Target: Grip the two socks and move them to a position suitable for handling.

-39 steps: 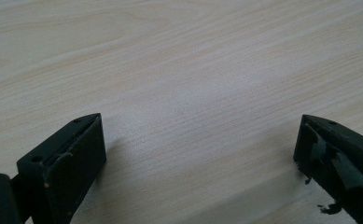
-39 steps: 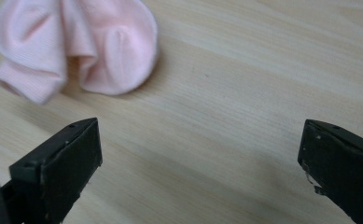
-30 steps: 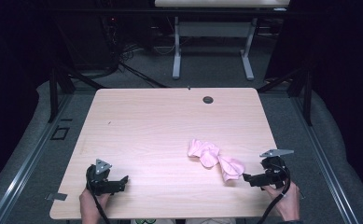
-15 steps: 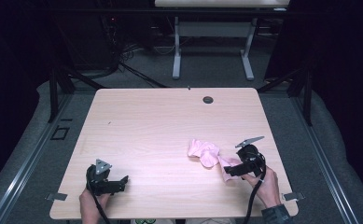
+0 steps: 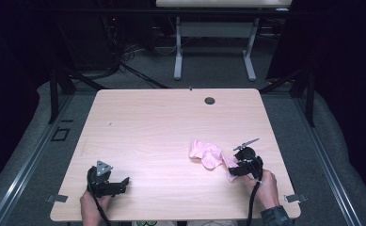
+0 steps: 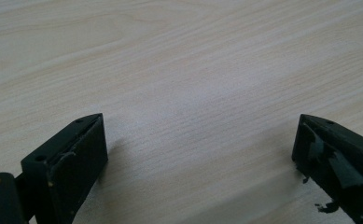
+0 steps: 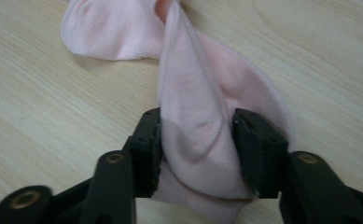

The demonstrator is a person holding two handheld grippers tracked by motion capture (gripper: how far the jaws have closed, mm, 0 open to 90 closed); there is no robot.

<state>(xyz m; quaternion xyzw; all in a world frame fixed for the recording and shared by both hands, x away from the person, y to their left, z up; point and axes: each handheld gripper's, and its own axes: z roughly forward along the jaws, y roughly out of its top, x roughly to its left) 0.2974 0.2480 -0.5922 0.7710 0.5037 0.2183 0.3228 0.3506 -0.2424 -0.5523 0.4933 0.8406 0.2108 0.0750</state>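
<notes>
the pale pink sock, soft and crumpled with a ribbed cuff, lies near the table's right front edge; the right gripper's jaws, just closing, pinch its cuff end. the left gripper rests spread over bare wood.

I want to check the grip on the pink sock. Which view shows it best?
The right gripper view: the pink sock bunches between the closing jaws of the right gripper, pads touching it. The high view shows it small; the left gripper view shows bare table.
</notes>
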